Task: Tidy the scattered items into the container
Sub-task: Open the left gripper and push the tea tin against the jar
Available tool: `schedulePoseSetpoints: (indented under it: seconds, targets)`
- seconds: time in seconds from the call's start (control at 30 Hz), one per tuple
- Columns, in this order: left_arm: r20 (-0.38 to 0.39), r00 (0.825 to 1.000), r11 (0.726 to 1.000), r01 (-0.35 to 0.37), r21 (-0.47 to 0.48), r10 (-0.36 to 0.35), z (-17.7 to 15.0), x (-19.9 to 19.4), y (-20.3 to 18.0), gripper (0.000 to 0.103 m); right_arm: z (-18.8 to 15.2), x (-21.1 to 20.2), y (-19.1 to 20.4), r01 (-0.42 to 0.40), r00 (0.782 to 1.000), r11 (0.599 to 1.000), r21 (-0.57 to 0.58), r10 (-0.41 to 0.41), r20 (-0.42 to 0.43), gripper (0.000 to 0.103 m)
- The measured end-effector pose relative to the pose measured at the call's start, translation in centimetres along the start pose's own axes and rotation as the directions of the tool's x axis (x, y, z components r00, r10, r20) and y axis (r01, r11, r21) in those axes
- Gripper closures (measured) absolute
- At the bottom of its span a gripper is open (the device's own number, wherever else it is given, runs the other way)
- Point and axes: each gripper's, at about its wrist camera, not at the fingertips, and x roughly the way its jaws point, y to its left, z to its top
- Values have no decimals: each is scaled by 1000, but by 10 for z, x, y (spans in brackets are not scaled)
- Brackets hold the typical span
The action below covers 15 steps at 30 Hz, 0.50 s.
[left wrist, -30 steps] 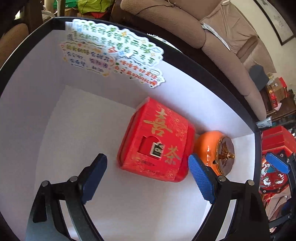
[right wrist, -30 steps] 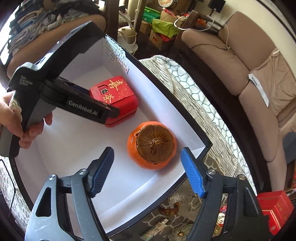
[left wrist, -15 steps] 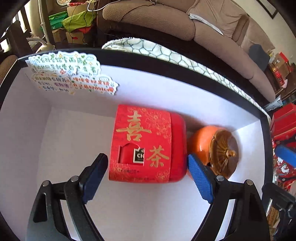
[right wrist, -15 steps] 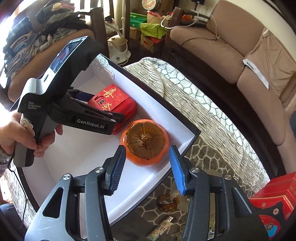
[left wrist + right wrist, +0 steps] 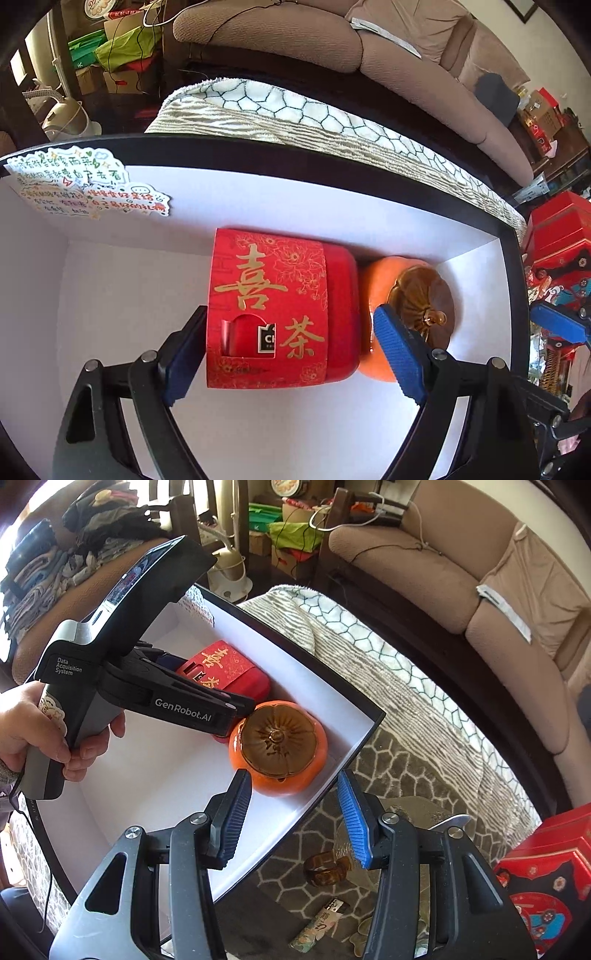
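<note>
A black container with white inside (image 5: pixel 332 158) (image 5: pixel 295 655) holds a red tea box with gold characters (image 5: pixel 266 302) (image 5: pixel 225 664). Against the box's right side sits an orange persimmon-shaped jar with a brown lid (image 5: pixel 373 288) (image 5: pixel 280 746). My left gripper (image 5: pixel 291 350) is open and straddles the tea box: the left pad is at its edge, the right pad stands clear in front of the jar. In the right wrist view a hand holds it, and its black finger (image 5: pixel 192 709) reaches over the box. My right gripper (image 5: pixel 293 812) hovers over the container's near corner, just short of the jar, jaws half-wide and empty.
A colourful sticker (image 5: pixel 85 184) is on the container's inner wall. Outside on the patterned cloth lie an amber glass cup (image 5: pixel 327 871) and a small packet (image 5: pixel 321 923). Red gift boxes (image 5: pixel 546 867) (image 5: pixel 561 236) stand at the right, a brown sofa (image 5: pixel 480 590) behind.
My left gripper rolled and shifted until the tea box lies squarely between its fingers. My right gripper's jaws narrowed and it drew back from the jar toward the container's corner.
</note>
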Motion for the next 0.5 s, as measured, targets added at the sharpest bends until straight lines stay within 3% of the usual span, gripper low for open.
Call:
schedulePoseSetpoints:
  seconds: [0.17, 0.27, 0.4, 0.5]
  targets:
    - [-34, 999, 1000, -18, -9, 17, -2, 1, 1, 14, -6, -12, -5, -20, 999, 999, 33, 19, 25, 57]
    - [-11, 1000, 1000, -22, -4, 22, -6, -10, -1, 14, -15, -28, -9, -42, 998, 997, 72, 38, 52, 57]
    - [97, 994, 998, -52, 37, 48, -21, -56, -11, 14, -36, -61, -10, -28, 997, 995, 99, 20, 78, 57]
    - [197, 978, 995, -80, 61, 66, -46, -98, -26, 14, -59, -92, -12, -14, 995, 990, 144, -1, 104, 56]
